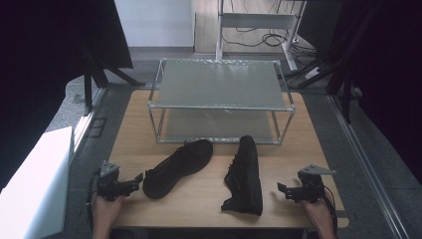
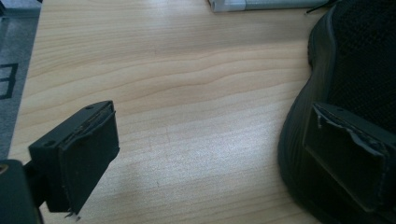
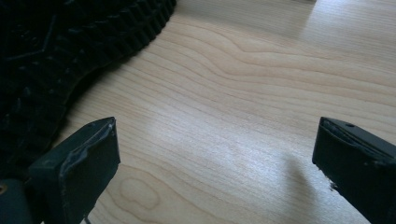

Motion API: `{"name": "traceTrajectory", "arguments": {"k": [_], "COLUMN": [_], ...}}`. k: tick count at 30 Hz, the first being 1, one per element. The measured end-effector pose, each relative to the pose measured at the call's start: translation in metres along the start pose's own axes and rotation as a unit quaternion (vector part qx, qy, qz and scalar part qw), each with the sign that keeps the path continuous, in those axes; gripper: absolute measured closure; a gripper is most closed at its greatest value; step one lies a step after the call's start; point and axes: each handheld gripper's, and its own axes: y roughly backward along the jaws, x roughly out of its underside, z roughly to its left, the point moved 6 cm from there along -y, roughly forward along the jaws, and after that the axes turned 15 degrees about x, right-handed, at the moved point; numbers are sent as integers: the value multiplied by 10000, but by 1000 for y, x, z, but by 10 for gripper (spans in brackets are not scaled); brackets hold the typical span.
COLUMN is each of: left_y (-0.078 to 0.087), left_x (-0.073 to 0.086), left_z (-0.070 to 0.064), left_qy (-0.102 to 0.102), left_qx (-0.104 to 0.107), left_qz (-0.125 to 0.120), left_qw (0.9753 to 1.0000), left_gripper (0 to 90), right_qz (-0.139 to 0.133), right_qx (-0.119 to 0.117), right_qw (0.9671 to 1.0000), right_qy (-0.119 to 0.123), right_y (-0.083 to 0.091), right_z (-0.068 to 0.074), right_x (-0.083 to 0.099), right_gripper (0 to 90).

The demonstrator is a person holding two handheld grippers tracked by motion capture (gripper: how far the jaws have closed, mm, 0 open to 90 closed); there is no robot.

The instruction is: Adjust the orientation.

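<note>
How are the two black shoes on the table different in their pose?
The left shoe stands upright on its sole, turned diagonally, toe toward the left gripper. The right shoe lies tipped on its side, its treaded sole facing the right gripper, nearly straight toward the rack. Both are black.

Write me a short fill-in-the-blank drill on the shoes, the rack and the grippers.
1. The two shoes on the wooden table are ____ in colour.
2. The right shoe lies on its side, with its ____ facing the right gripper.
3. Behind the left shoe stands a metal rack with ____ shelves.
4. The left gripper has its jaws ____.

Missing words: black; sole; two; open
</note>
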Motion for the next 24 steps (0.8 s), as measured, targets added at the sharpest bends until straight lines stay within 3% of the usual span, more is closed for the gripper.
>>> {"name": "traceTrajectory", "arguments": {"k": [15,24], "left_y": [0,1], "left_x": [2,0], "left_z": [1,-1], "left_qy": [286,279], "left_qx": [-53,-77], "left_qz": [318,435], "left_qw": [9991,9986], "left_gripper": [0,0], "right_qz": [-50,-15], "right_qx": [-113,-88], "right_qw": [9999,10000], "right_qy": [3,38], "right_y": [1,0], "right_z": [5,6], "right_x": [-2,-1], "right_gripper": [4,7]}}
